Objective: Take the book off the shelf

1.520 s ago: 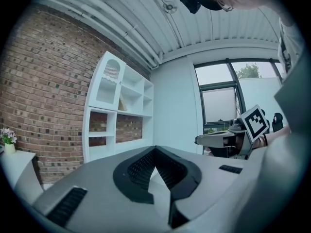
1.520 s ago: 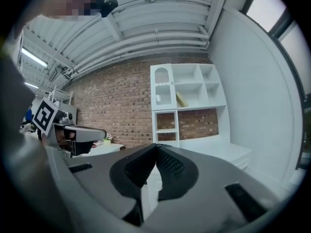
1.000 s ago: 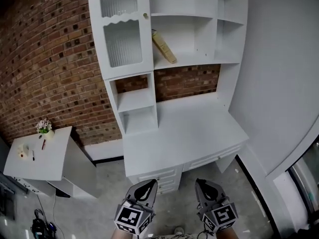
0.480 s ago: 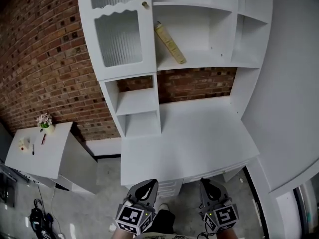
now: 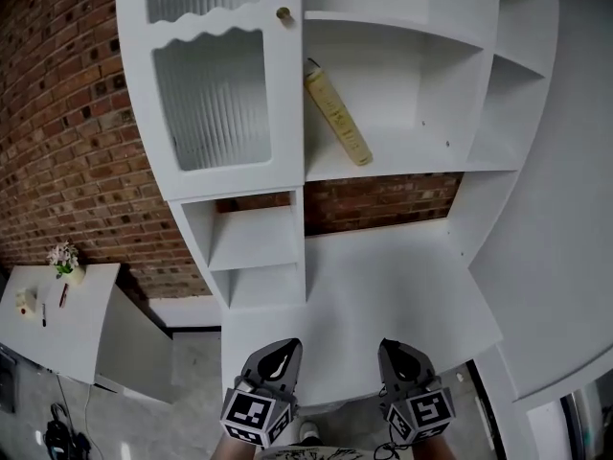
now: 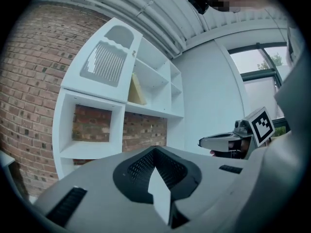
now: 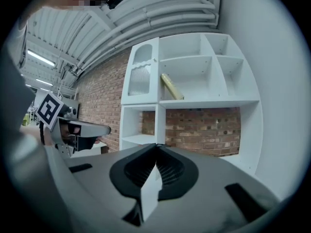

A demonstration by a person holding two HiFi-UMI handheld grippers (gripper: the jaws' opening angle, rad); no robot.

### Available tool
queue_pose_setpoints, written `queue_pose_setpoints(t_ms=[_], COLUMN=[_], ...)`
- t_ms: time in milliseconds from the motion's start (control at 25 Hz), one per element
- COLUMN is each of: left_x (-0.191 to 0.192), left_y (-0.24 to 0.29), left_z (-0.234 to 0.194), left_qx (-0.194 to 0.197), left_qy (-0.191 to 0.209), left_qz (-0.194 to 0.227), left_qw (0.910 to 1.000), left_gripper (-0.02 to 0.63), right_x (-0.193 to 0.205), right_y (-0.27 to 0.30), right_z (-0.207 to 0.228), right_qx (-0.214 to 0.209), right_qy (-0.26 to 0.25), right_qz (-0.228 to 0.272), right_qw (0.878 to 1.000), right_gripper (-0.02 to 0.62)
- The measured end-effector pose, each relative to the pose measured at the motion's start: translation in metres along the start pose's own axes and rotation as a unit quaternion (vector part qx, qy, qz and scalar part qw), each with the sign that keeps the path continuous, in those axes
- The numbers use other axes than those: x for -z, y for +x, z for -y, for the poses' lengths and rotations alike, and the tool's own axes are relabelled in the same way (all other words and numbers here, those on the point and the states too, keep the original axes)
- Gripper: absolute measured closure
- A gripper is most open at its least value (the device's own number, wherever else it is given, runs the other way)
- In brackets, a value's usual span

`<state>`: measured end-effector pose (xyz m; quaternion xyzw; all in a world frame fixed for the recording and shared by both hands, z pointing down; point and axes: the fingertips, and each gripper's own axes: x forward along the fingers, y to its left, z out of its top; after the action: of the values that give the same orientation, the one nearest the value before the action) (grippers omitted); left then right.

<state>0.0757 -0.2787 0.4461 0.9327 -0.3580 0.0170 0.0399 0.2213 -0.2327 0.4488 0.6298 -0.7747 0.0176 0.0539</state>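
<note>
A thin yellow book [image 5: 339,115] leans tilted against the left wall of an open shelf compartment in the white shelf unit [image 5: 402,166]. The same book [image 6: 136,90] [image 7: 172,86] shows small in both gripper views. My left gripper [image 5: 283,347] and right gripper [image 5: 395,345] are side by side at the bottom of the head view, over the front edge of the white desk [image 5: 383,286], far below the book. Both are shut with nothing between the jaws. From each gripper view the other gripper appears alongside.
A ribbed-glass cabinet door [image 5: 213,94] with a brass knob [image 5: 283,13] closes the compartment left of the book. Small open cubbies [image 5: 257,242] sit below it. A brick wall is behind. A low white side table [image 5: 53,319] with a small flower pot stands at the left.
The whole view has closed in on the desk and shelf: the book and shelf look larger and nearer. Both grippers now hang over the desk's front edge instead of the floor.
</note>
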Motion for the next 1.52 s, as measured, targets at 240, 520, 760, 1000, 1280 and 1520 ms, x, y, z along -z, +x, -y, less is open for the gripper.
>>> queue_pose_setpoints(t_ms=[240,520,760,1000,1280,1520], left_x=[-0.016,-0.029,-0.056,-0.074,-0.083,-0.089], left_y=[0.044,0.065,0.076,0.086,0.098,0.103], left_z=[-0.053,-0.077,-0.079,-0.087,-0.092,-0.11], left_qx=[-0.03,-0.083,-0.114,-0.145,-0.145,-0.165], left_qy=[-0.01,-0.004,0.012,0.03,0.033,0.044], left_qz=[0.013,0.011,0.029,0.038,0.034,0.035], left_qw=[0.9994,0.9964,0.993,0.9883,0.9883,0.9847], left_gripper=[0.591,0.591,0.591,0.591,0.591,0.591], right_x=[-0.021,-0.051,-0.096,-0.169,-0.253,-0.275], right_y=[0.069,0.116,0.152,0.181,0.238,0.3], right_z=[0.021,0.043,0.058,0.068,0.095,0.105], right_qx=[0.007,-0.021,-0.046,-0.042,-0.012,-0.005], right_qy=[-0.029,-0.033,-0.048,-0.088,-0.123,-0.145], right_qz=[0.007,0.02,0.026,0.071,0.1,0.057], right_qw=[1.0,0.999,0.997,0.993,0.987,0.988], right_gripper=[0.588,0.588,0.588,0.52,0.309,0.155])
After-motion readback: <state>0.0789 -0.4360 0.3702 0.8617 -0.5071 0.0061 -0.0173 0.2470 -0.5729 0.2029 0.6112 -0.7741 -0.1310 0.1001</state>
